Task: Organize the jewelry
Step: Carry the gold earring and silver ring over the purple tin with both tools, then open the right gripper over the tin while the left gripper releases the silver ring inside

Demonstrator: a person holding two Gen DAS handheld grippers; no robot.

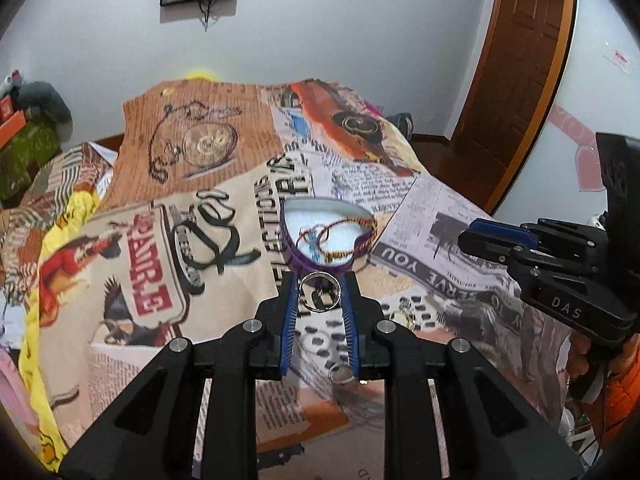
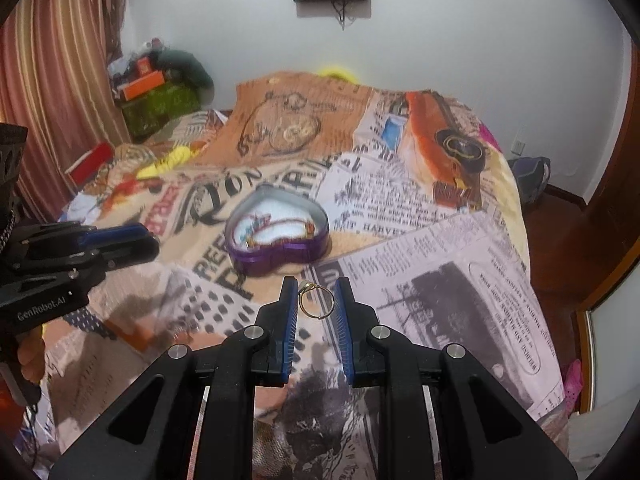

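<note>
Jaws on both grippers are nearly closed, each pinching one ring across its width. Left gripper (image 1: 319, 292) has a silver ring (image 1: 319, 292); right gripper (image 2: 317, 295) has a thin gold ring (image 2: 317, 295) with a small setting at its upper left.

Landmark: purple heart-shaped tin (image 1: 320, 264), open, white-lined, sitting on the bed's newspaper-print bedspread (image 1: 224, 184).

- Bedspread: soft, rumpled; anything dropped could sink into a fold.
- Tin: in the left wrist view its near wall lies just beyond the silver ring. In the right wrist view it lies ahead and left of the gold ring, a little apart. A beaded bracelet (image 1: 340, 236) lies inside.
- Loose pieces on the bedspread, nearer the camera than the tin: a gold ring (image 1: 406, 316) to the right, another silver ring (image 1: 342, 373) closer in, partly behind the left gripper's right finger.

Handling, my judgement: both held rings are light, rigid and smooth, so likely to slip or pop free if squeezed off-centre. Best hold is across the band's diameter, as now; keep pressure off the gold ring's setting.

Orientation: a ring has no real long axis. Each stands roughly upright with its open hole facing the camera, band edges against the blue pads (image 1: 289, 312).

Neither ring is over the tin's opening yet.
</note>
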